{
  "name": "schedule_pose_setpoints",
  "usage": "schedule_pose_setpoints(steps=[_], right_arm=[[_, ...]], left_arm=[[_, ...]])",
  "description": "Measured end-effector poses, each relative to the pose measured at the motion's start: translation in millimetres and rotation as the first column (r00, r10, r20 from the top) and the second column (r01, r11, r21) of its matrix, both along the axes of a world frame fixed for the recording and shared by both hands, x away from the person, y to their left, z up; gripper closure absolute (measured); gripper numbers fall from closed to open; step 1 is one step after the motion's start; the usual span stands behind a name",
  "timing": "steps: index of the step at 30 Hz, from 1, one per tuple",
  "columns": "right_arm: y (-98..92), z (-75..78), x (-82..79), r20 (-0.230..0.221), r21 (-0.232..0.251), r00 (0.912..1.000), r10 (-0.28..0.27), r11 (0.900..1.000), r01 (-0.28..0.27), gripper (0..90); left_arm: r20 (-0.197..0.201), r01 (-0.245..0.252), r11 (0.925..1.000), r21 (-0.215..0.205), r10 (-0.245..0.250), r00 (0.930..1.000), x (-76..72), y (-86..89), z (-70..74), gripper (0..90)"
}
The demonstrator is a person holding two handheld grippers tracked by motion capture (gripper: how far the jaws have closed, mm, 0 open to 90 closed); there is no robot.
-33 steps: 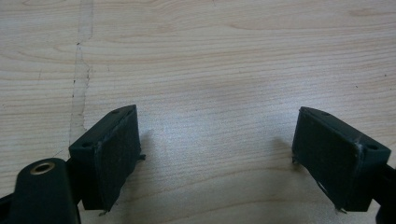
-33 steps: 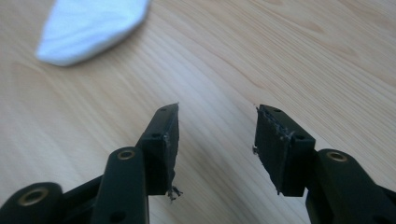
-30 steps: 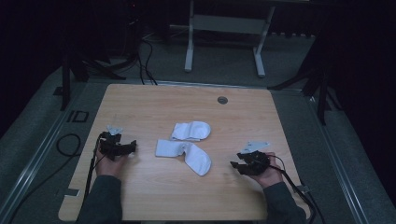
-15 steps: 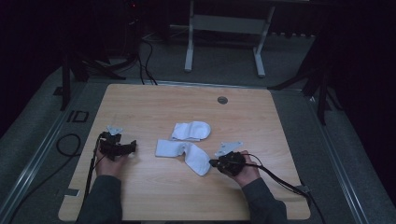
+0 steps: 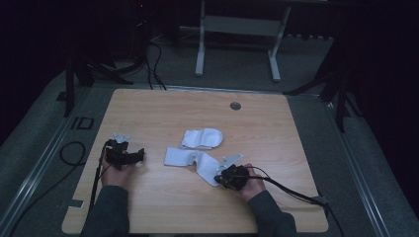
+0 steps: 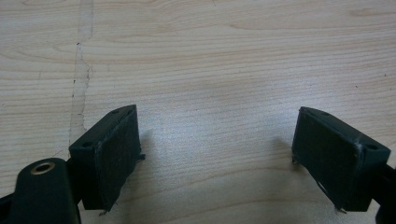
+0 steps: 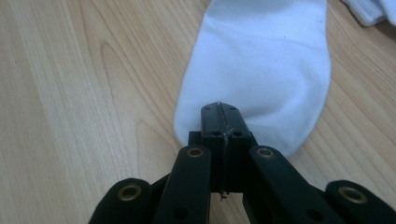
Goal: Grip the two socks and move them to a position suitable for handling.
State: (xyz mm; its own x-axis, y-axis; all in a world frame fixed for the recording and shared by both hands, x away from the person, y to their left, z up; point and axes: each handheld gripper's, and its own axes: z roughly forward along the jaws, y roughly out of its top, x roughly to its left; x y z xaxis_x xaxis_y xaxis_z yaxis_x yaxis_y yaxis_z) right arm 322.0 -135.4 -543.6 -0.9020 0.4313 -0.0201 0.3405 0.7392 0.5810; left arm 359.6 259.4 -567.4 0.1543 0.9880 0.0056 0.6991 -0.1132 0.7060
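A long white sock (image 5: 190, 158) lies flat on the wooden table (image 5: 276, 138), with a second, folded white sock (image 5: 202, 138) just behind it. My right gripper (image 5: 218, 178) has its jaws pressed together, tips resting on the toe end of the long sock (image 7: 261, 60). The fabric around the tips (image 7: 219, 112) looks smooth, with no bunching. My left gripper (image 5: 141, 155) sits on the table to the left, apart from the socks. Its jaws stand wide over bare wood (image 6: 217, 149), nothing between them.
A round grommet (image 5: 235, 105) sits near the table's far edge. Behind the table stands a metal frame (image 5: 237, 29) on grey floor, with cables (image 5: 74, 148) trailing at the left. A cable (image 5: 291, 190) runs from my right gripper toward the table's right front corner.
My right gripper has moved left from the right side of the table to the long sock's toe, and its jaws have closed. The left gripper and both socks have stayed put.
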Motion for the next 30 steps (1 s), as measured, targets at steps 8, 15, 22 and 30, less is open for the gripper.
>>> schedule_pose_setpoints(steps=[8,15,22,30], right_arm=[[-24.9,-0.3,-0.3,-0.009,0.004,0.9996,-0.027,1.000,0.027,89.7],[-55.6,2.6,19.7,0.040,-0.057,0.9878,-0.150,0.987,0.153,89.6],[-36.7,18.5,15.7,0.085,0.010,0.9820,-0.169,0.986,0.168,89.6],[18.2,22.3,16.5,0.083,0.040,0.9942,-0.068,0.997,0.065,89.6]], left_arm=[[0.000,0.000,1.0000,0.000,0.000,1.0000,0.0,0.0,0.0,15.4],[0.000,0.000,1.0000,0.000,0.000,1.0000,0.0,0.0,0.0,15.4],[0.000,0.000,1.0000,0.000,0.000,1.0000,0.0,0.0,0.0,15.4],[0.000,0.000,1.0000,0.000,0.000,1.0000,0.0,0.0,0.0,15.4]])
